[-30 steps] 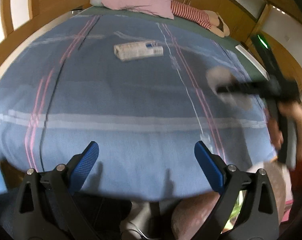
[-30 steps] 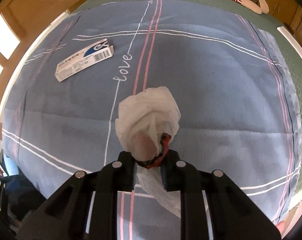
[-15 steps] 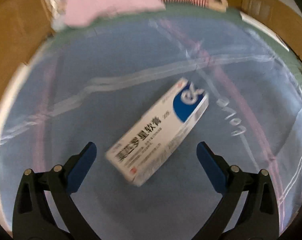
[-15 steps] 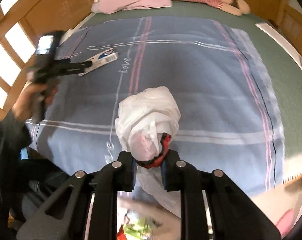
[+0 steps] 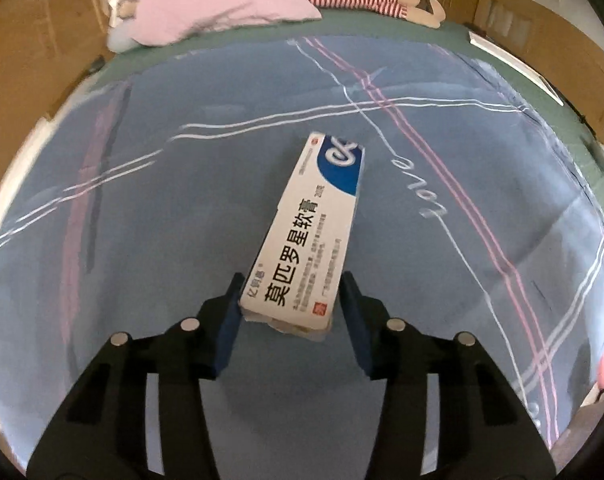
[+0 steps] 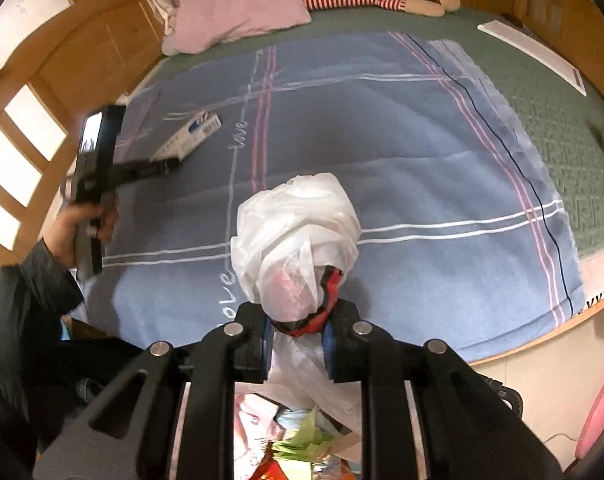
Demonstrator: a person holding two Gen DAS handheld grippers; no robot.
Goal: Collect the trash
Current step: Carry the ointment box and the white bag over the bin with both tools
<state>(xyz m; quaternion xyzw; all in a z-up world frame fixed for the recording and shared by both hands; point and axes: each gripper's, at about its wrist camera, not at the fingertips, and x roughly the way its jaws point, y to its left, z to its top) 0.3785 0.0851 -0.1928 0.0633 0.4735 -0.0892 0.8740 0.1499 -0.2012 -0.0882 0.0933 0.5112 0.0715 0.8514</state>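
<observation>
Step in hand, by my read: picking up trash off the bed. Left tool [image 5: 290, 312] sits low over the blue blanket [image 5: 162, 208], part open, its blue pads astride the near end of a white-and-blue ointment box [image 5: 314, 240]; the left pad looks to touch the box, a sliver of gap shows on the right. Next it needs to squeeze shut, then lift. Right tool [image 6: 296, 340] is clamped on a white plastic bag [image 6: 298, 232], w/ more trash below.
</observation>
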